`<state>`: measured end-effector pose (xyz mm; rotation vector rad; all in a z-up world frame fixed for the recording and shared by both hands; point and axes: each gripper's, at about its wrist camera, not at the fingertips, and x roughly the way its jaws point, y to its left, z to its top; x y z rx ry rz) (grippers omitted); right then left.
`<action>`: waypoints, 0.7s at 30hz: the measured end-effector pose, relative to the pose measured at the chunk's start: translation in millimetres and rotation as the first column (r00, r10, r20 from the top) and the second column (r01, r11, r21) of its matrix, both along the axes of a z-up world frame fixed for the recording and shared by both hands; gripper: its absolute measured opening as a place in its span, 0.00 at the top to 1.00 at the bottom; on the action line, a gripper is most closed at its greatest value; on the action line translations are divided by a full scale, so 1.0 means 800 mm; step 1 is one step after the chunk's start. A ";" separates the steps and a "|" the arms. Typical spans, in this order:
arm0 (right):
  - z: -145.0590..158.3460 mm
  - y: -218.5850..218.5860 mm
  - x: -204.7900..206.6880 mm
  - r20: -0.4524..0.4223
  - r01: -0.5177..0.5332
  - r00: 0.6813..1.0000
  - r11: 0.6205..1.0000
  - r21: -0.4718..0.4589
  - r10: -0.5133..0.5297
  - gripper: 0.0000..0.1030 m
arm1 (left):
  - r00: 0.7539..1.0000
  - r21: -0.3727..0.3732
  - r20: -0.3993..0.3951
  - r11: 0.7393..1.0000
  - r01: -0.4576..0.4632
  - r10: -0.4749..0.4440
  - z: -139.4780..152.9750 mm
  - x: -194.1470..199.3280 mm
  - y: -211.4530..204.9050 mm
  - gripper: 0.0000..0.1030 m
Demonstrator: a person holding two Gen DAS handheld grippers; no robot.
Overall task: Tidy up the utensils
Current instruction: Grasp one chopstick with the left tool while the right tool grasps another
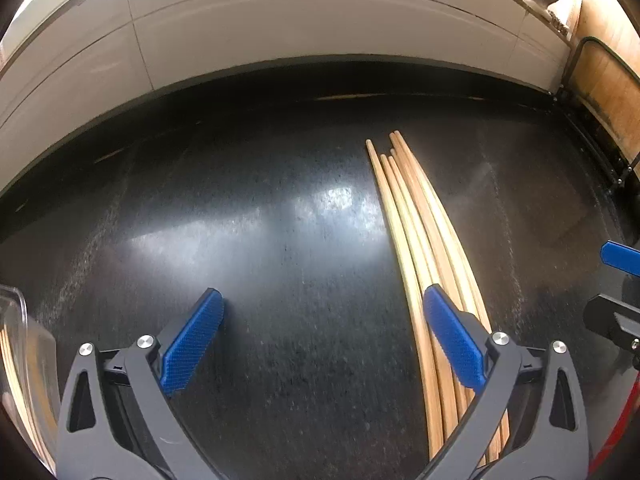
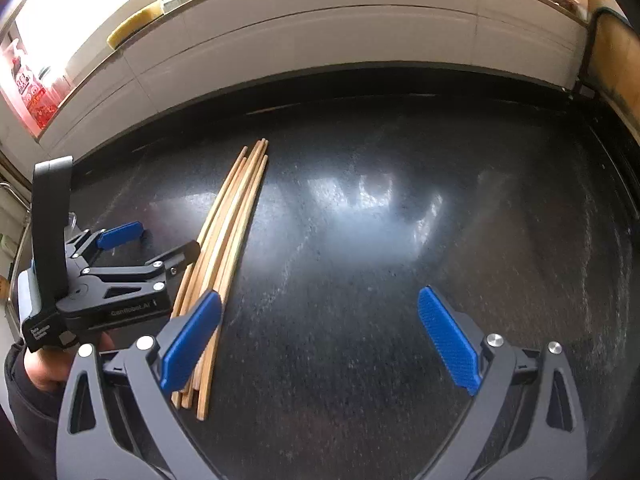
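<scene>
A black, speckled, glossy stone countertop (image 2: pixel 400 240) fills both views, with window light reflected near its middle. Behind it, at twelve o'clock, runs a white tiled backsplash (image 1: pixel 320 28), and a brown wooden board in a dark metal frame (image 1: pixel 608 92) stands at the two o'clock edge of the left wrist view.

The left gripper (image 1: pixel 324 340), black-framed with blue ribbed pads, has its jaws spread wide and nothing between them; from the right wrist view it sits at nine o'clock (image 2: pixel 160 240), held by a person's hand in a dark sleeve (image 2: pixel 36 364). The right gripper (image 2: pixel 320 340), of the same build, is likewise spread wide and holds nothing.

A bundle of pale wooden chopsticks (image 1: pixel 416 232) lies flat on the countertop between the two tools, tips fanned slightly toward twelve o'clock. In the left wrist view it passes under the right-hand pad at four o'clock; in the right wrist view (image 2: pixel 232 220) it runs under the left-hand pad at seven o'clock.

A clear plastic container (image 1: pixel 24 344) with more wooden sticks inside shows at eight o'clock in the left wrist view.
</scene>
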<state>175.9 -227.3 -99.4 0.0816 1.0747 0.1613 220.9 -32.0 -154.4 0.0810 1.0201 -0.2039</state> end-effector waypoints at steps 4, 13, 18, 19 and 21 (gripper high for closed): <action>-0.003 0.004 0.010 0.009 0.004 1.000 1.000 -0.026 -0.003 0.07 | 1.000 0.049 0.025 0.999 0.013 -0.015 -0.005 0.001 -0.001 0.06; -0.040 0.045 0.050 -0.020 -0.010 1.000 0.997 -0.079 0.009 0.15 | 0.997 0.040 0.073 0.999 -0.013 0.010 0.000 -0.016 0.015 0.32; -0.043 0.051 0.052 -0.033 -0.015 0.999 0.997 -0.081 0.012 0.16 | 0.996 0.040 0.087 0.999 0.009 -0.013 0.004 -0.024 0.010 0.51; -0.043 0.053 0.052 -0.031 -0.020 0.999 0.995 -0.097 0.017 0.16 | 0.996 0.037 0.087 0.999 0.016 -0.019 0.004 -0.019 0.009 0.56; -0.045 0.055 0.054 -0.023 -0.028 0.999 0.994 -0.108 0.026 0.16 | 0.996 0.036 0.089 0.999 0.021 -0.024 0.004 -0.017 0.004 0.68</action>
